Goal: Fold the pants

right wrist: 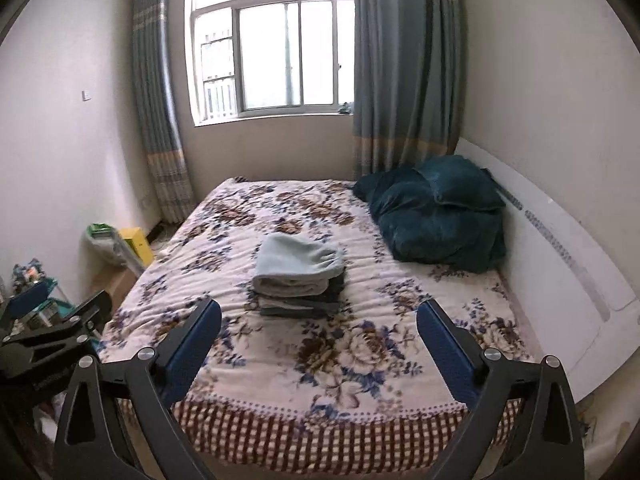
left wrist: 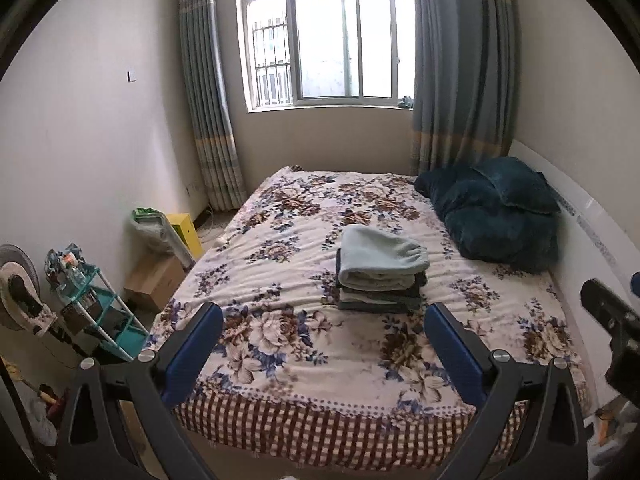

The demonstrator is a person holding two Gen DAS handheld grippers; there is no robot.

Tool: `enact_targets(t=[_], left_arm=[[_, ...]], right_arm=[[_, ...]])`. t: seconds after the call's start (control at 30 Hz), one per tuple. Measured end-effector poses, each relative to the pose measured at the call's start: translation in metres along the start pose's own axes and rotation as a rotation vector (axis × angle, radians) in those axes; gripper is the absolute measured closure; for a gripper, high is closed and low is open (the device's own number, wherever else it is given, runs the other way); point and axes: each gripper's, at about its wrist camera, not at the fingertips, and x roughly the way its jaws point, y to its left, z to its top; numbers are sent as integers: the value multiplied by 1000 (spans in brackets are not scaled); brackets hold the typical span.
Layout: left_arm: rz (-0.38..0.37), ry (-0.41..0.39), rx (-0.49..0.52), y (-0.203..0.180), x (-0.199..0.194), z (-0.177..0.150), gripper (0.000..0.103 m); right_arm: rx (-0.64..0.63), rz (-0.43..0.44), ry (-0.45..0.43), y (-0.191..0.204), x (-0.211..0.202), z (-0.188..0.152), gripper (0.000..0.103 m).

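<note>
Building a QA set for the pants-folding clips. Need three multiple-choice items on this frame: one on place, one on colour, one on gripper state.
1. Where does the stack of folded clothes lie?
A. On the floor by the shelf
B. On the middle of the floral bedspread
C. On top of the pillows

2. What colour is the top item of the stack?
A. Pale blue-green
B. Red
C. Yellow

3. How do the left gripper and right gripper stand?
A. Both shut on cloth
B. Left shut, right open
C. Both open and empty

Answers:
1 B: the stack sits mid-bed, apart from the dark teal pillows by the headboard.
2 A: the top fold is a pale blue-green fleece above darker layers.
3 C: in each wrist view the blue pads are wide apart with only the bed between them.
</note>
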Motion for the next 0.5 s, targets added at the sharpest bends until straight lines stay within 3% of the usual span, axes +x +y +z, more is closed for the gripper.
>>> enact_targets(t=[0.17,0.5], left_arm=[[11,14,5,-9,25,4,0],[27,51,33,-29,72,13,0]], right_arm=[[-3,-53,-2,-3,32,12,3],[5,-89,76,-11,101,17,3]])
